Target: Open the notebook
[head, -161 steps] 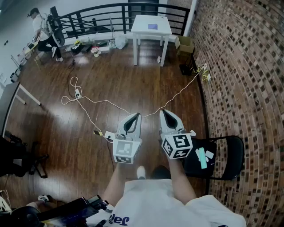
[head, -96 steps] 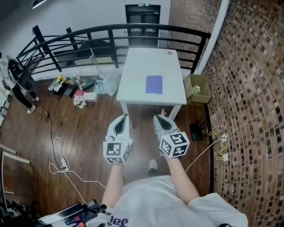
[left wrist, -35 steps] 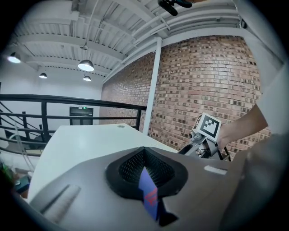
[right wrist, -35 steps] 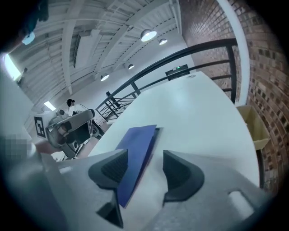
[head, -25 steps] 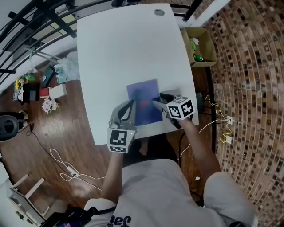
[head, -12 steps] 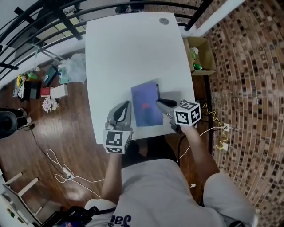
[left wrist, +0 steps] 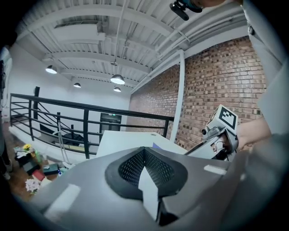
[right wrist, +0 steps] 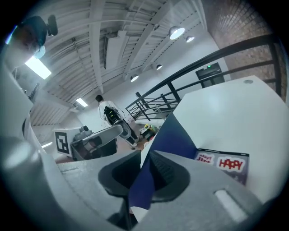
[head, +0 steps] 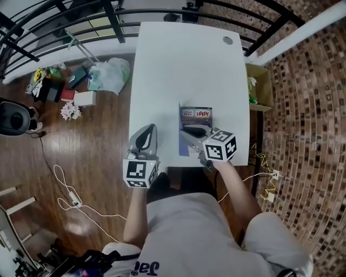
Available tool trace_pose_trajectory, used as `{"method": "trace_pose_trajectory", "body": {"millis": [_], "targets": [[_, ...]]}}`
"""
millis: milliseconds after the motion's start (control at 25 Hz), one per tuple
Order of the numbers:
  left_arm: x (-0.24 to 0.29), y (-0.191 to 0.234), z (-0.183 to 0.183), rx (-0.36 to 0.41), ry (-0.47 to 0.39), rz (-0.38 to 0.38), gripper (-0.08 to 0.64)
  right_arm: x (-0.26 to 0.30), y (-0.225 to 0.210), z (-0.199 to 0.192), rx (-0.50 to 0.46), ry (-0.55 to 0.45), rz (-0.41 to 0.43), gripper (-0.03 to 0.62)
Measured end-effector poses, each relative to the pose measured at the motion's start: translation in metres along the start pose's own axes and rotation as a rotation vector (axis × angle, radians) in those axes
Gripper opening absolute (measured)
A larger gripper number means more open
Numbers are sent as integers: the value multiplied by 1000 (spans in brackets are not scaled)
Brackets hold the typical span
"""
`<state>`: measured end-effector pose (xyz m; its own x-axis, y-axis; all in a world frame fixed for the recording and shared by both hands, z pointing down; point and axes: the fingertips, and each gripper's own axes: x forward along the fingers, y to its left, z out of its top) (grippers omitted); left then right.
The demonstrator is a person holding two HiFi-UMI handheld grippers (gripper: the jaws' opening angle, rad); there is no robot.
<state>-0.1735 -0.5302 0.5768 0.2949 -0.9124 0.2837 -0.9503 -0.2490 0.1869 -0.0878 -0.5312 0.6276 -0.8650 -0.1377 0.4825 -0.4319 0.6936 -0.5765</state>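
A blue notebook point(head: 196, 116) lies near the front edge of the white table point(head: 184, 65). Its blue cover point(head: 181, 130) stands lifted almost upright, baring an inside page with coloured print point(right wrist: 226, 163). My right gripper point(head: 186, 133) has the cover point(right wrist: 169, 135) between its jaws, which are closing on it, and the pads press on it. My left gripper point(head: 145, 132) hovers at the table's front left edge, apart from the notebook, shut with nothing in it. In the left gripper view the right gripper point(left wrist: 216, 135) shows at the right, above the table point(left wrist: 122, 142).
A cardboard box point(head: 258, 86) stands on the floor right of the table, by the brick wall point(head: 308, 108). A black railing point(head: 108, 16) runs behind the table. Bags and clutter point(head: 102, 76) lie on the wood floor at left, with a white cable point(head: 65, 184).
The right gripper closed on the notebook's right edge and rose, swinging the blue cover up so that the printed inside page shows. The left gripper drew away to the table's front left edge.
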Motion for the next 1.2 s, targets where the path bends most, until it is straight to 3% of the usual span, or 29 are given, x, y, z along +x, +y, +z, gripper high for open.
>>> {"method": "trace_pose_trajectory", "body": {"millis": [320,680,1040,1200], "targets": [[-55,52,-2,-30,-11,130,17,92,14,-26,-35,106,-8,49],[-80,80,-19,-60,0,155,17,165,7,-81,-215,328,-178,91],[-86,81,-19,-61,-2,111,17,170,4,-78,-151,267,-245,94],[-86,74,-2,-49,-31,68,17,145,19,-53,-143,164,-267,94]]}}
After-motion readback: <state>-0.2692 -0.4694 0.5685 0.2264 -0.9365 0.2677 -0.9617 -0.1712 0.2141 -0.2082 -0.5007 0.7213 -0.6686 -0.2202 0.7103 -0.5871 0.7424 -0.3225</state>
